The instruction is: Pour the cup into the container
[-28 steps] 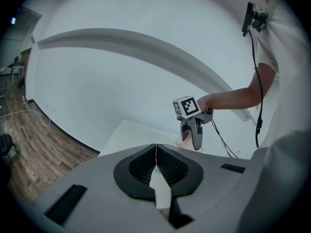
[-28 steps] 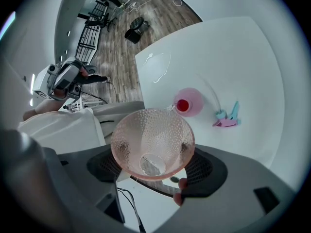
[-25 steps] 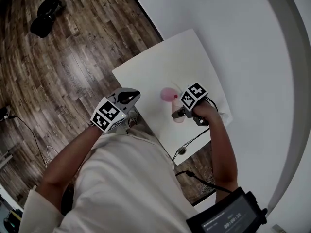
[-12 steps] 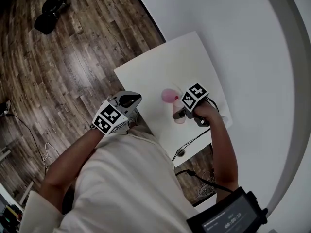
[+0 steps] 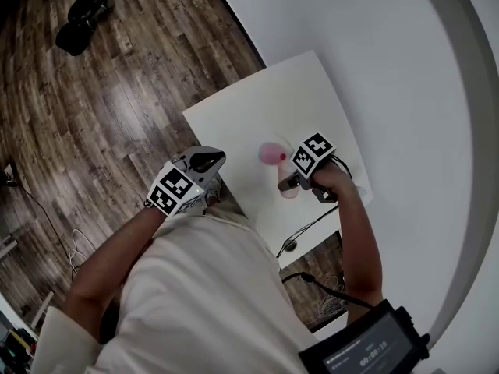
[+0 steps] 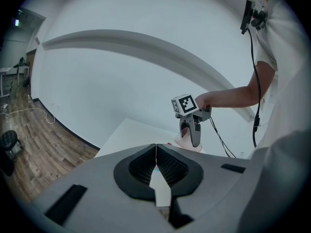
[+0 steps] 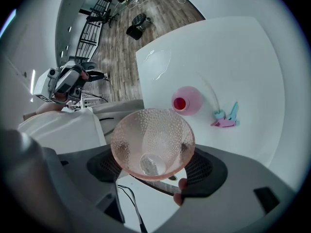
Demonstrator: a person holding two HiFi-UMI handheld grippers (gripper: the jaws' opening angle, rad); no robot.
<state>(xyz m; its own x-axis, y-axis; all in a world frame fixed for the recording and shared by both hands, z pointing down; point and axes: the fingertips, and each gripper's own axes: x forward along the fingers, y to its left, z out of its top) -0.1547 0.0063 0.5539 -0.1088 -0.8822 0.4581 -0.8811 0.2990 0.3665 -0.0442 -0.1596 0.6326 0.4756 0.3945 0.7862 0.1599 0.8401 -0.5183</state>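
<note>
Right gripper (image 5: 292, 179): jaws pressed on both sides of pink dimpled cup (image 7: 153, 144), pinching it. Cup held over white table (image 7: 233, 52), mouth facing gripper camera; bottom looks clear, content cannot tell. Pink container (image 7: 187, 101) stands on table just beyond cup, not touching it, red visible in opening. Small blue-pink object (image 7: 226, 119) lies beside container. Left gripper (image 6: 156, 154): jaws pressed together, nothing between, held off table edge, near person's body.

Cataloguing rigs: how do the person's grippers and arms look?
Grey bodies on left gripper and right gripper, black ribbed jaws, each bearing a white cube with black square markers. Black cable trails from the right one. Pale short-sleeved shirt.
</note>
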